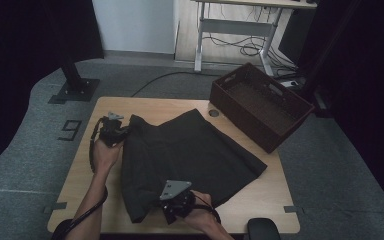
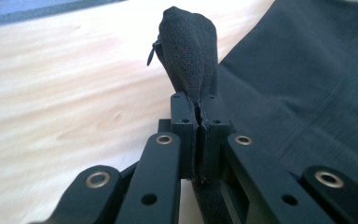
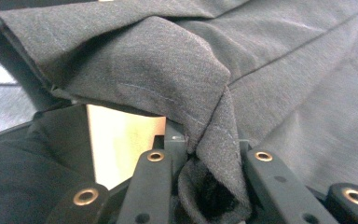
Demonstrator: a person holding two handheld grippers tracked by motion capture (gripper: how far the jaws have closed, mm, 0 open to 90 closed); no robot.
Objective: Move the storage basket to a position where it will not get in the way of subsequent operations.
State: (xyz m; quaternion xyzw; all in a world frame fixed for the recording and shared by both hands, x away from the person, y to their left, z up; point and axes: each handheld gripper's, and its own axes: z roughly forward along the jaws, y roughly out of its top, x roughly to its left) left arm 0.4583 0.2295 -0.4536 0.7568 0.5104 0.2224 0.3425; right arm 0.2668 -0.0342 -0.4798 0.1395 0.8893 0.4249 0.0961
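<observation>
Dark grey cloth (image 1: 190,150) lies spread across the middle of the wooden table (image 1: 260,195), and both tools have hold of it along the person's left-hand edge. Nearest the person, the right gripper (image 1: 172,210) is clamped on the near corner of the cloth; in the right gripper view the fabric bunches up between its jaws and folds over them, with a strip of bare table showing beneath the lifted fold. Further along the same edge, the left gripper (image 1: 122,134) pinches the far corner. In the left gripper view its jaws are pressed tight together on a thin ridge of cloth, which stands up in a rounded peak above them, while the rest of the cloth lies flat to the right. Beyond the cloth, at the far right corner of the table, stands a dark brown basket (image 1: 300,107), apart from the cloth.
</observation>
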